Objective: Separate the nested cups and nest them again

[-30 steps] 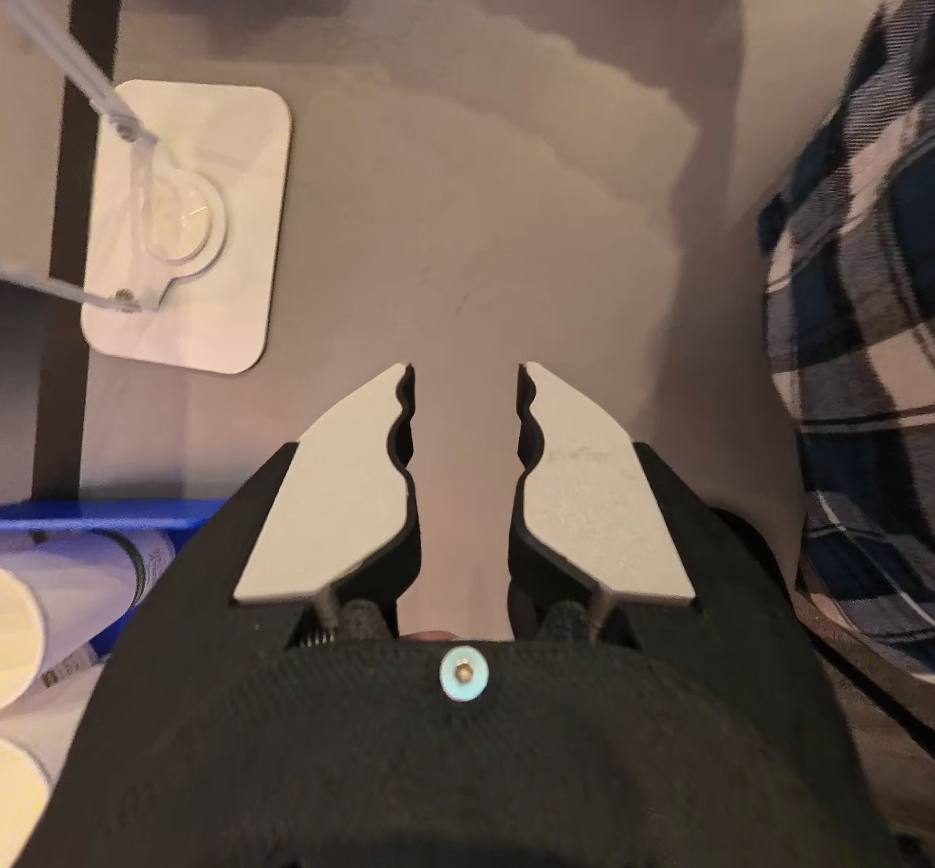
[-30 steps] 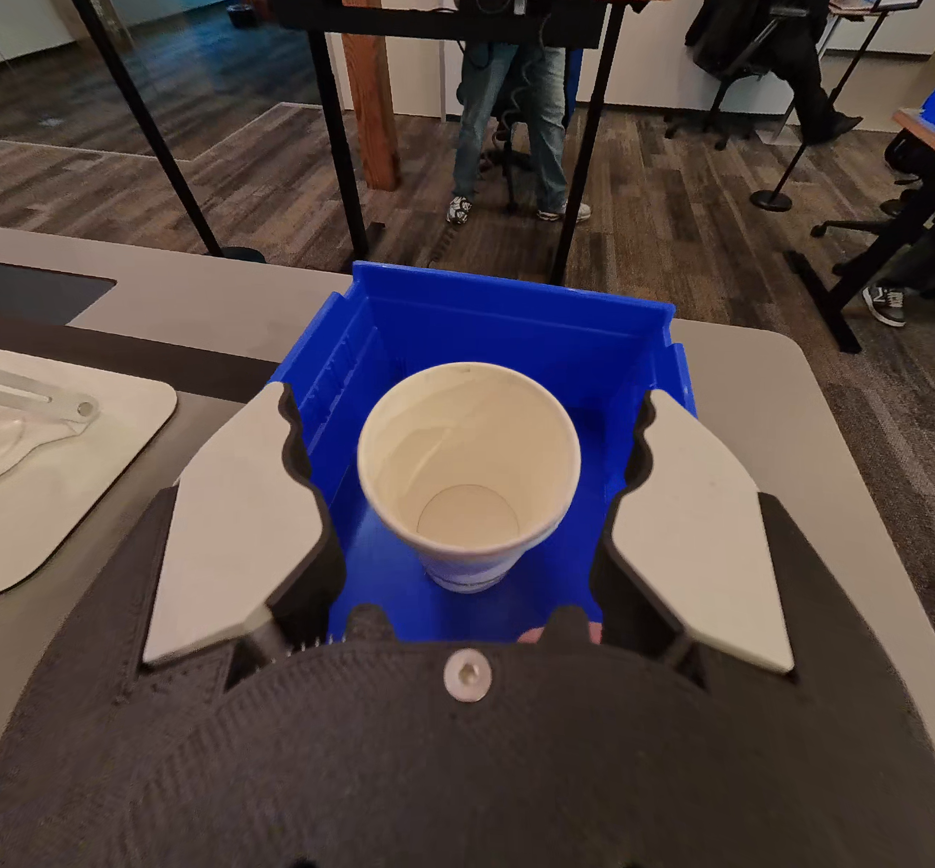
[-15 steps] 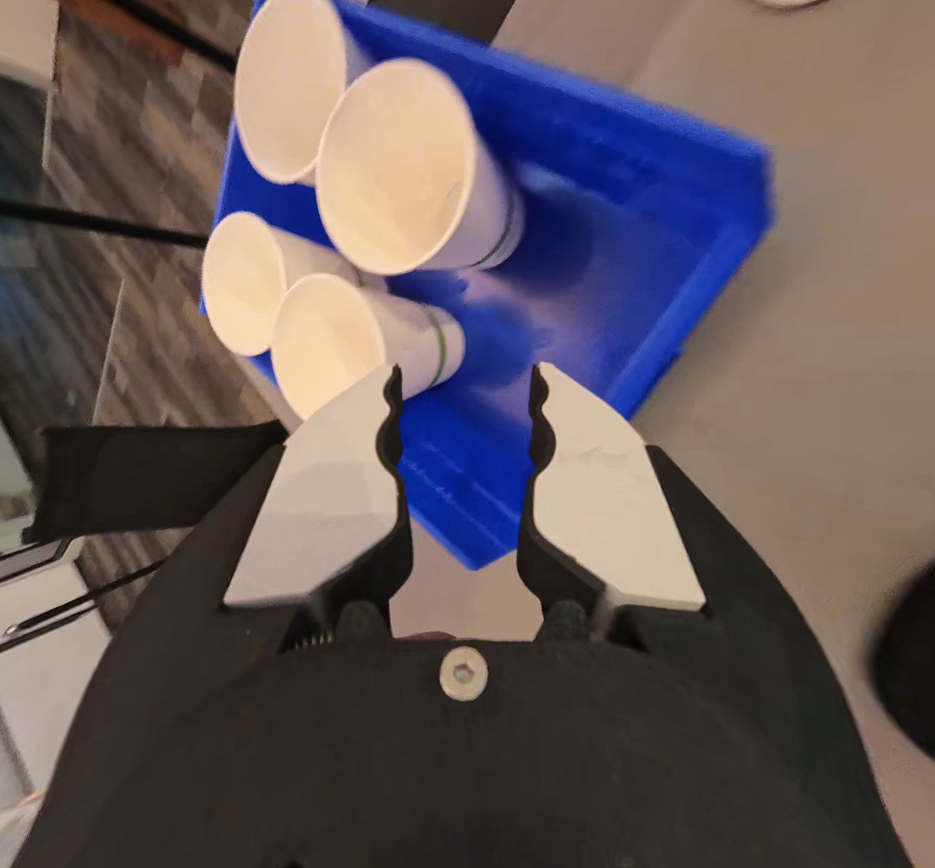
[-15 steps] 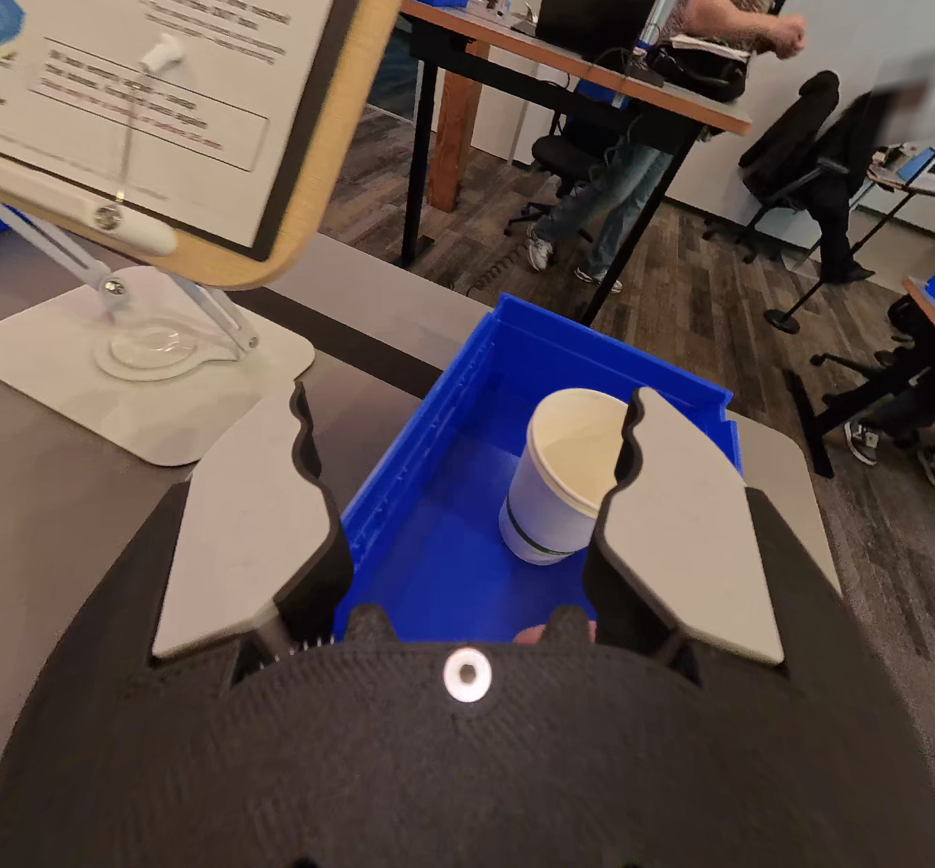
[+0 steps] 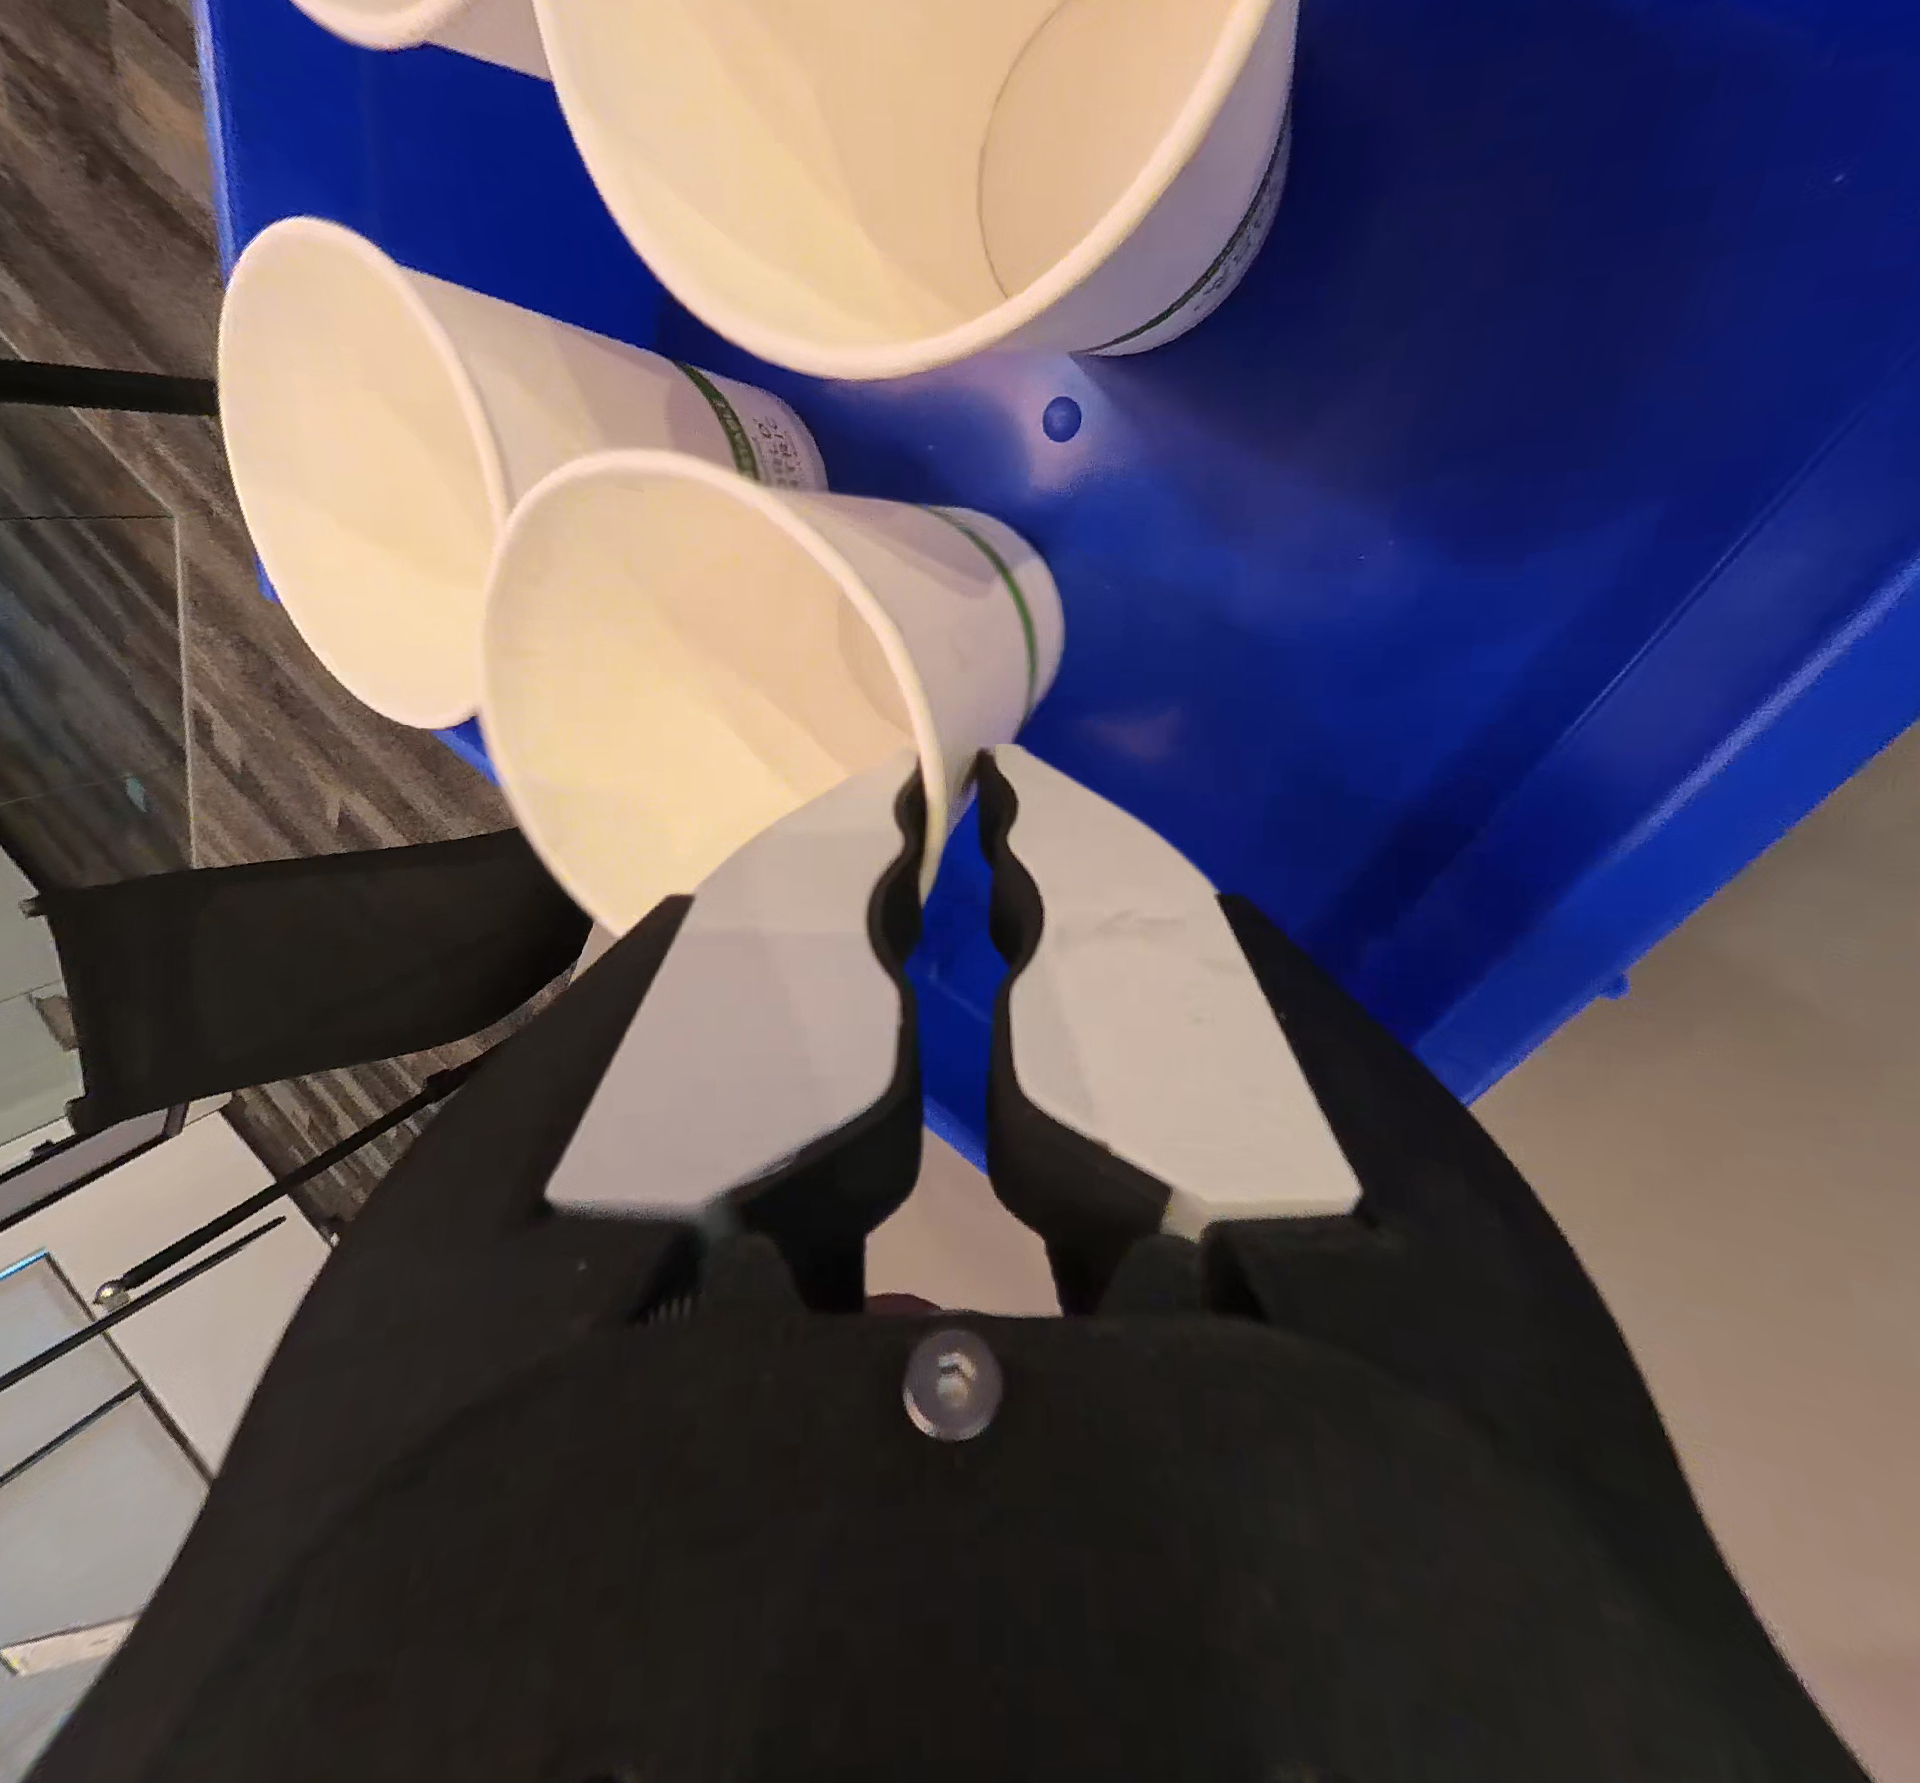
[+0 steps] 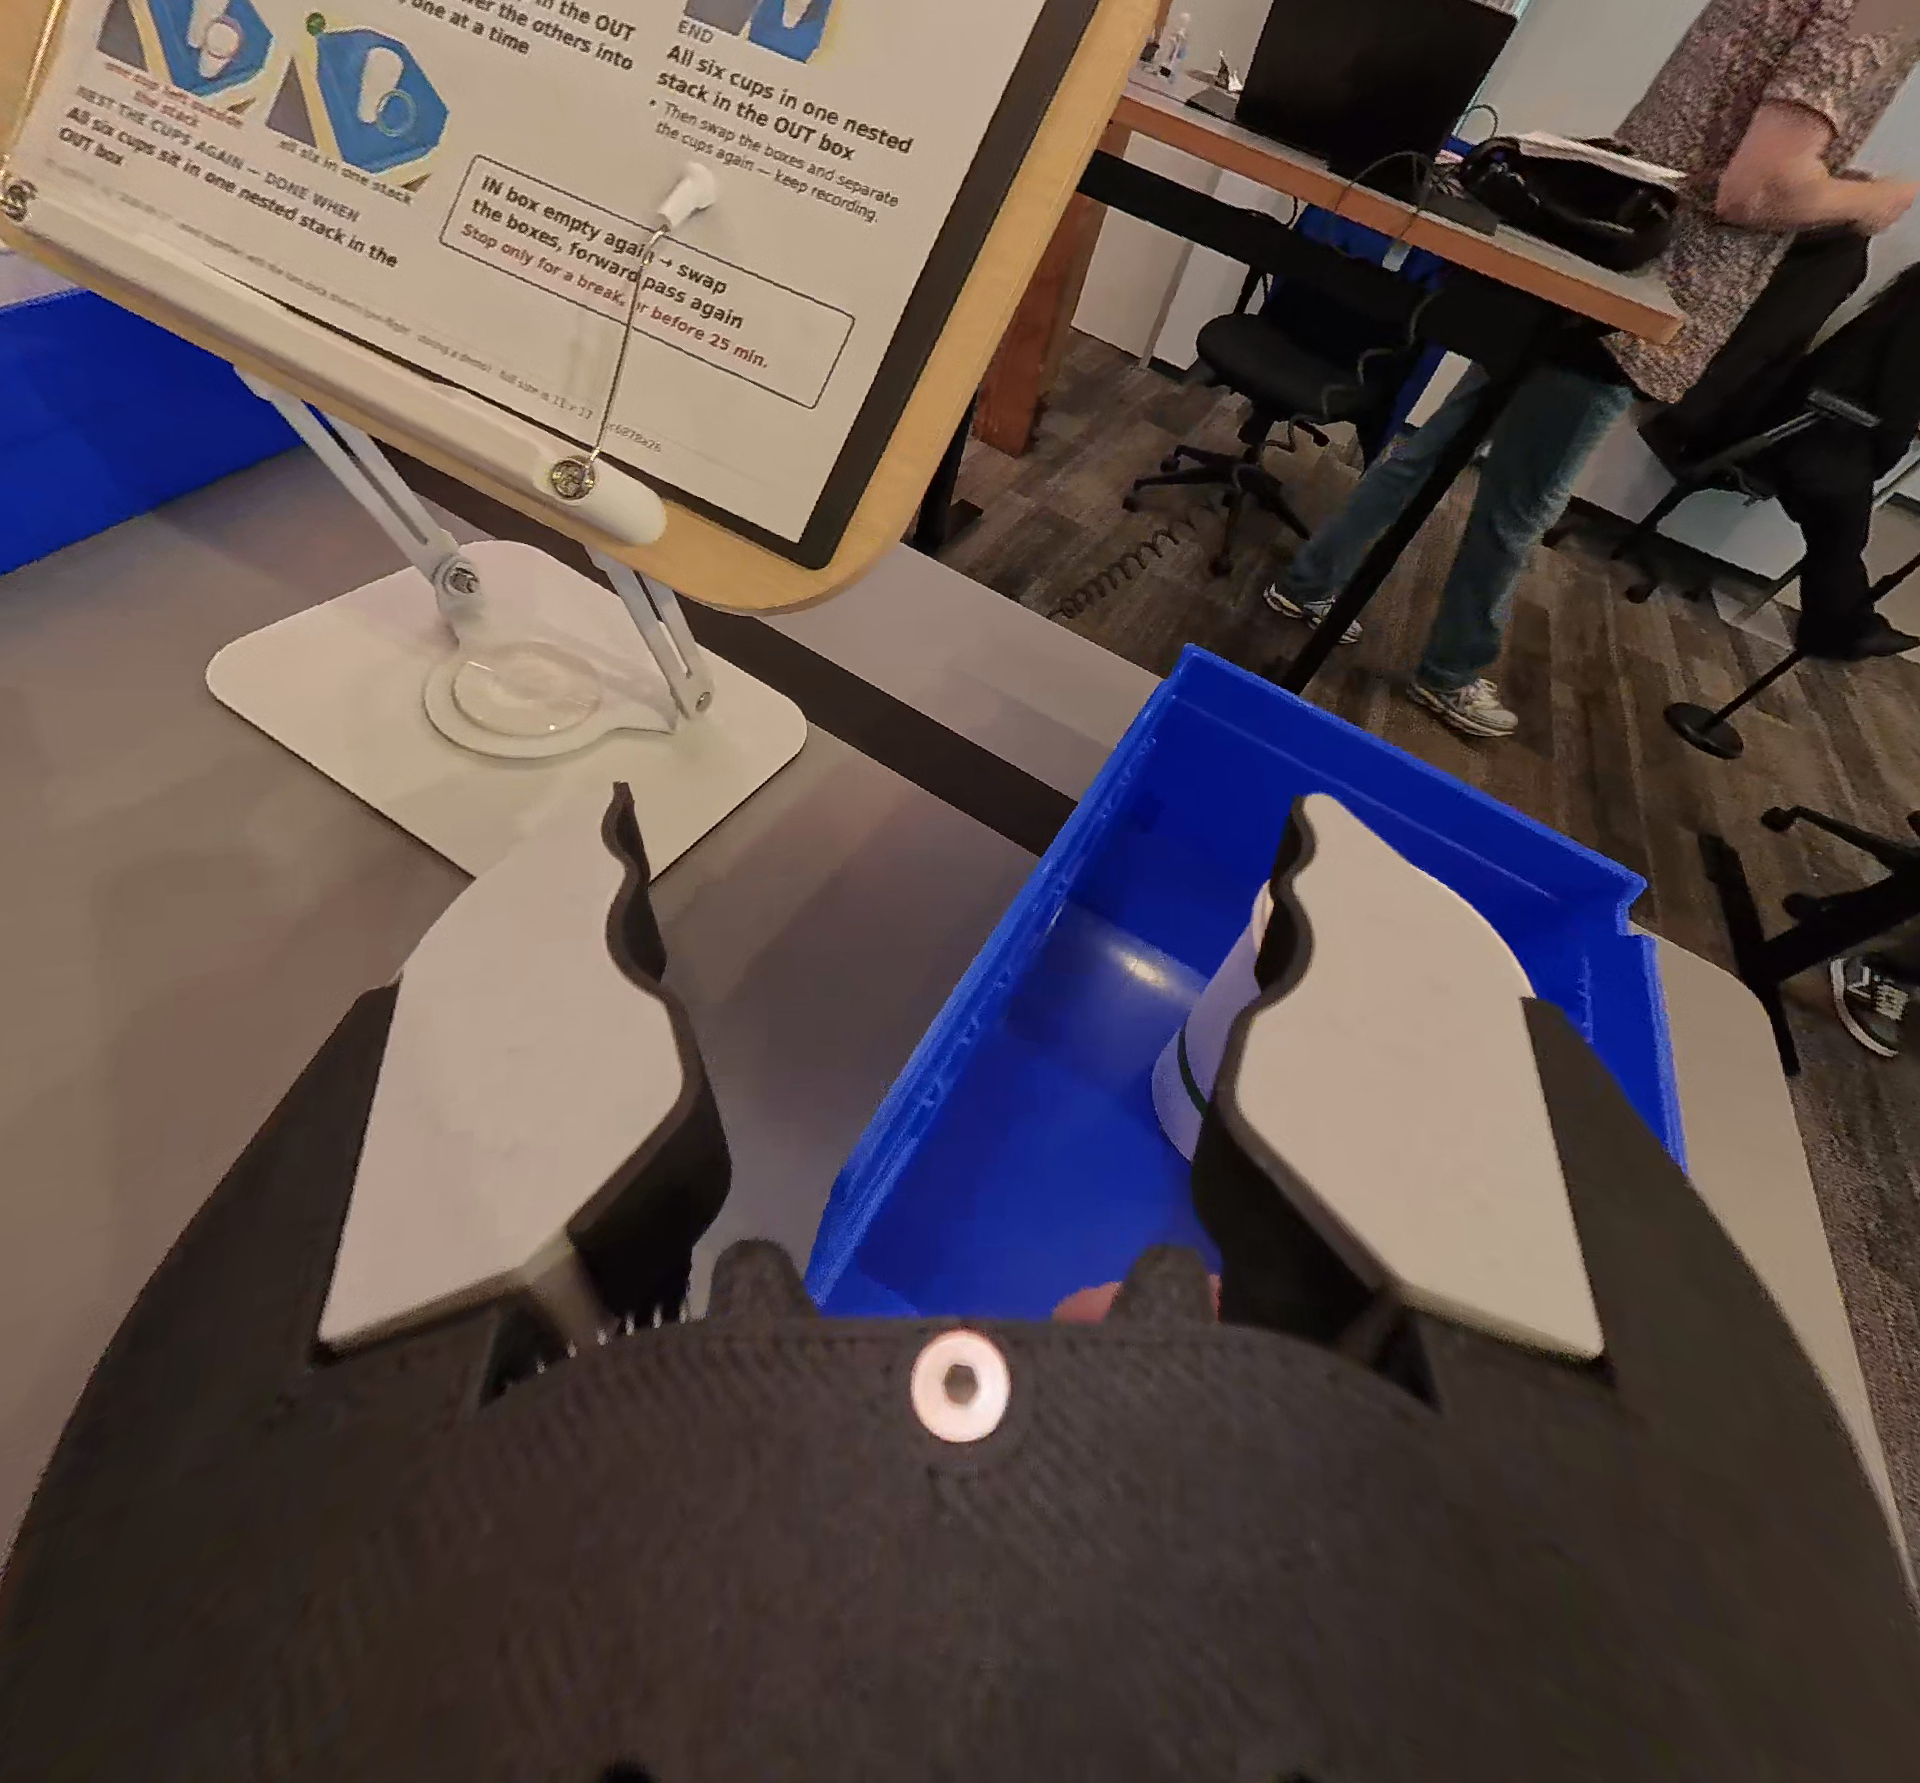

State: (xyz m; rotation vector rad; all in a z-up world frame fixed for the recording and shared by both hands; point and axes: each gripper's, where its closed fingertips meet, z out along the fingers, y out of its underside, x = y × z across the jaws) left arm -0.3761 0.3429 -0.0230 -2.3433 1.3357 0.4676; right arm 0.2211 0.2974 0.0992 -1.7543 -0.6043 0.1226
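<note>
Left gripper (image 5: pixel 951 777), black body with grey finger plates: jaws nearly together, straddling rim wall of white paper cup with green band (image 5: pixel 727 653) over blue plastic bin (image 5: pixel 1558 590), one finger (image 5: pixel 790 954) inside cup, other outside, pinching wall

Right gripper (image 6: pixel 956 819): jaws spread wide, nothing between pads, hovering over near edge of second blue bin (image 6: pixel 1039 1162)
</note>
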